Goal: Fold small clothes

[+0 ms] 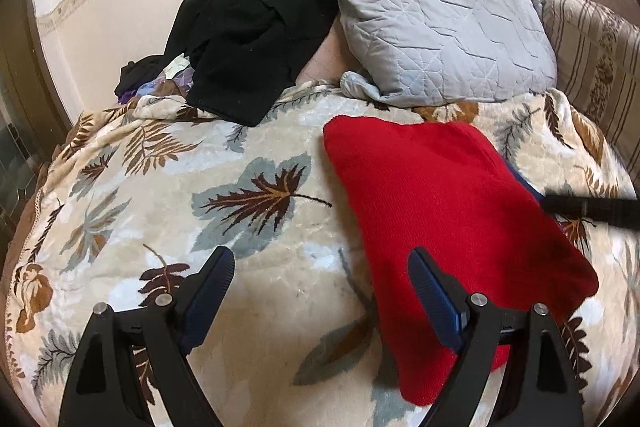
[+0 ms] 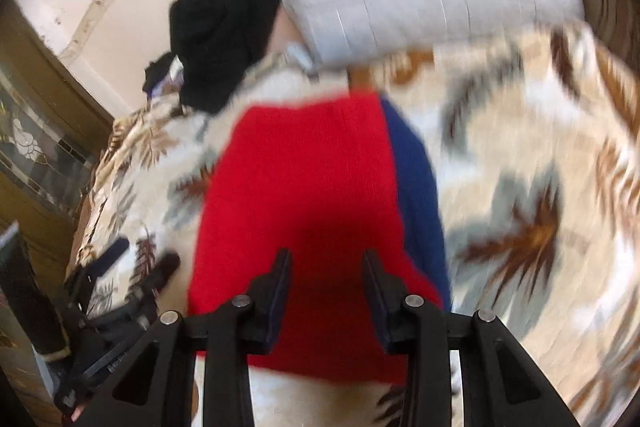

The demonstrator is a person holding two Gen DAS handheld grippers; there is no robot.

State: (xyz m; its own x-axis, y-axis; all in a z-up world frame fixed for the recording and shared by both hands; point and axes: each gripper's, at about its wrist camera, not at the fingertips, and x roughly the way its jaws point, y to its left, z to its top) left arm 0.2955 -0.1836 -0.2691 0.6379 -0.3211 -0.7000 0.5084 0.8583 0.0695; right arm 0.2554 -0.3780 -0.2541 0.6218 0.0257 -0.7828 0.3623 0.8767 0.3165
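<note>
A folded red knit garment lies flat on the leaf-patterned blanket, with a blue layer showing at its right edge. My left gripper is open and empty, hovering just left of the garment's near edge, its right finger over the red cloth. In the right wrist view, which is motion-blurred, the red garment and its blue part lie below my right gripper. It is open and empty above the garment's near end. The right gripper's tip also shows at the right of the left wrist view.
A black garment is heaped at the back of the bed beside a grey quilted pillow. A striped cushion is at far right. The left gripper appears at the left of the right wrist view. A wooden door stands at left.
</note>
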